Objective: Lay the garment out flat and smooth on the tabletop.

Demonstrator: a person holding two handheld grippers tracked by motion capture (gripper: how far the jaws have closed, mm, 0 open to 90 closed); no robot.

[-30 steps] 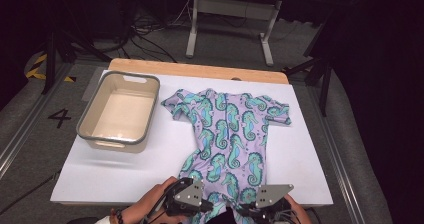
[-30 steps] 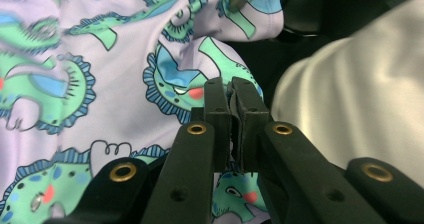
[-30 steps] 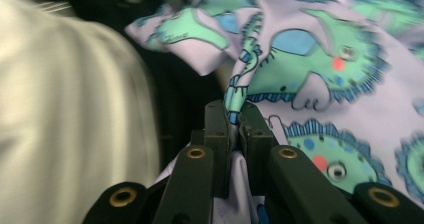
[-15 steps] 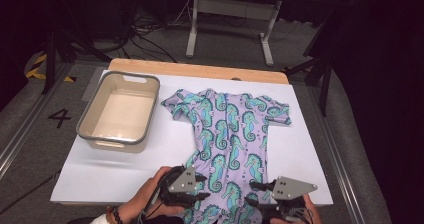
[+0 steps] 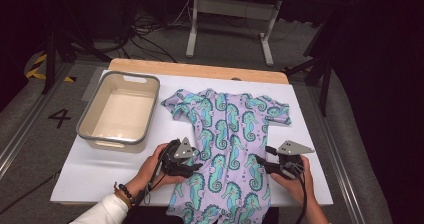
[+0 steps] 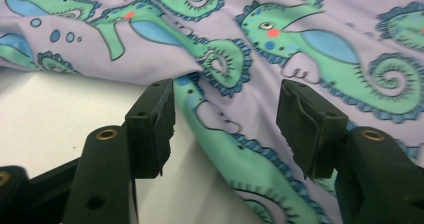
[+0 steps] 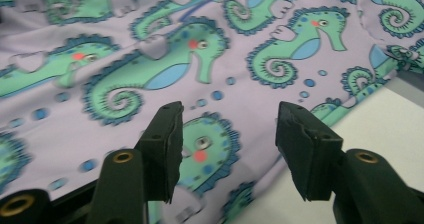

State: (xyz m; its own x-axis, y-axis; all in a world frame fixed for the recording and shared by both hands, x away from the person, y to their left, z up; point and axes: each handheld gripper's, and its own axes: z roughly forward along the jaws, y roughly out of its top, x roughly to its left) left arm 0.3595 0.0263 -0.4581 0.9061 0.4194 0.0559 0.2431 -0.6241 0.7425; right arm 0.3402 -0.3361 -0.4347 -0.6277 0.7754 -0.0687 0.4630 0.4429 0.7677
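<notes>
A lilac baby romper (image 5: pixel 227 134) printed with green seahorses lies flat on the white table cover (image 5: pixel 95 176), collar to the far side. My left gripper (image 5: pixel 199 165) sits at the romper's left edge and my right gripper (image 5: pixel 261 161) at its right edge, each pointing inward. In the left gripper view the left gripper (image 6: pixel 225 119) stands open over a folded edge of the romper (image 6: pixel 300 39). The right gripper (image 7: pixel 227 134) is open too, above the flat romper (image 7: pixel 150 54). Both pairs of jaws have just been opening, and neither presses on the cloth.
A beige tub with a grey rim (image 5: pixel 116 140) stands at the left of the table. A wooden table edge (image 5: pixel 200 69) runs along the back. Behind it are cables and a desk frame (image 5: pixel 230 19) on the floor.
Both grippers have left the romper's near end, where they were shut side by side. They have spread apart to its left and right edges and moved farther up the table, jaws now open.
</notes>
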